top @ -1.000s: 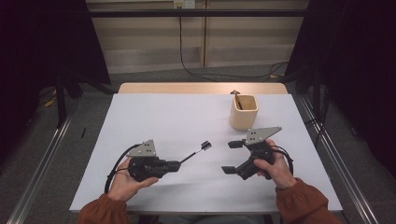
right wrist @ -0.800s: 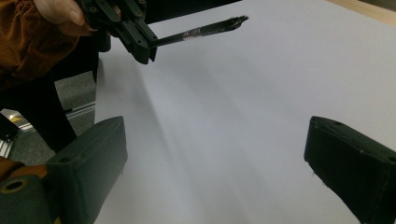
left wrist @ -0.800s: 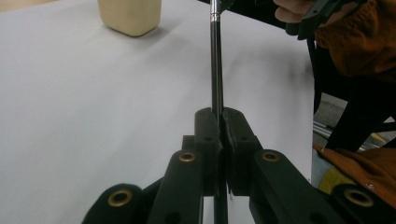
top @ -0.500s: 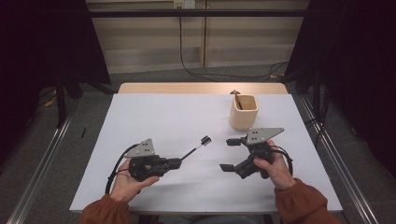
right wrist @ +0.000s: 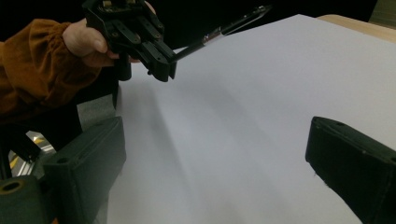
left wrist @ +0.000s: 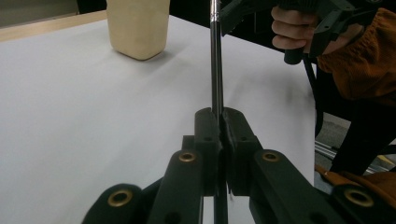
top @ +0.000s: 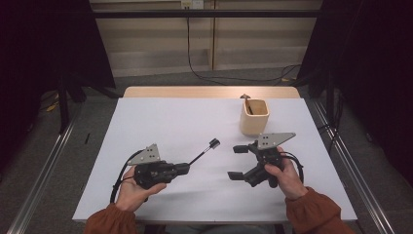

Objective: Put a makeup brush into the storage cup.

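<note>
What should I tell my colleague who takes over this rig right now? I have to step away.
Left tool: shut on a thin black brush, held above the white table cover, its head pointing toward the right tool.
Right tool: open, nothing between its jaws, facing the brush head.
Beige cup: upright at the far right of the cover, something brown inside it.
Done: brush gripped.
Left, probably: pass the brush to the right tool or place it in the cup.
</note>
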### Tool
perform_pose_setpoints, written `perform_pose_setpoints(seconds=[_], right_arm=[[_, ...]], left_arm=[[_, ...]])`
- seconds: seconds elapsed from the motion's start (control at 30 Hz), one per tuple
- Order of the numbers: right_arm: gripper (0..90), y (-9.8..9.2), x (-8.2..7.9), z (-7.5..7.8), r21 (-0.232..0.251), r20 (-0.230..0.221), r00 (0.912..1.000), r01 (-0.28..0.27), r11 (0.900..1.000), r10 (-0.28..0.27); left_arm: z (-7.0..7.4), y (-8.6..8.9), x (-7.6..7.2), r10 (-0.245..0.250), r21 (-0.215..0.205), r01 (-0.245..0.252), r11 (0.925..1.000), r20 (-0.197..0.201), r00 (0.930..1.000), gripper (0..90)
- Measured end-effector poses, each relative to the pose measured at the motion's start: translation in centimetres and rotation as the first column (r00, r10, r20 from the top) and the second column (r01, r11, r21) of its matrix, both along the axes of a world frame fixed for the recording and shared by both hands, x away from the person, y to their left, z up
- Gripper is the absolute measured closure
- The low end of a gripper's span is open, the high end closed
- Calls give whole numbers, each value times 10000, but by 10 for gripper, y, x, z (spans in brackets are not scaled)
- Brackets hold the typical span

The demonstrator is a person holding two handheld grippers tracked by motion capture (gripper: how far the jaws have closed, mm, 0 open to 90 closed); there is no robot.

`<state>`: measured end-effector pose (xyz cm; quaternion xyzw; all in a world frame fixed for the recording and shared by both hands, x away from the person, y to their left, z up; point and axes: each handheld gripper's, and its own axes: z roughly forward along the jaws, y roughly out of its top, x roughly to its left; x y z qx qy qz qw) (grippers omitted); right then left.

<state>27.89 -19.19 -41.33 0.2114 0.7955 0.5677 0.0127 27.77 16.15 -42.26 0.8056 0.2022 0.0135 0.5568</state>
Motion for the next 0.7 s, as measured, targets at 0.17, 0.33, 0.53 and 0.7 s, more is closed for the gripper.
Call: perform_pose_setpoints(seconds=[0.17,0.33,0.53,0.7], right_arm=[[33,1,-1,2,161,-6,10000,-2,9999,2],[35,0,1,3,39,250,9994,245,9997,-245],[125,2,0,8,166,542,9982,233,9996,-242],[191,5,-2,11,389,993,9948,203,9990,-241]], left_arm=[[1,-1,0,68,-185,-66,9998,95,9999,855],[3,-3,0,-15,-282,20,9996,187,9998,854],[3,-10,-2,-29,-538,47,9985,324,9995,852],[4,-17,-4,-46,-708,78,9975,453,9990,852]])
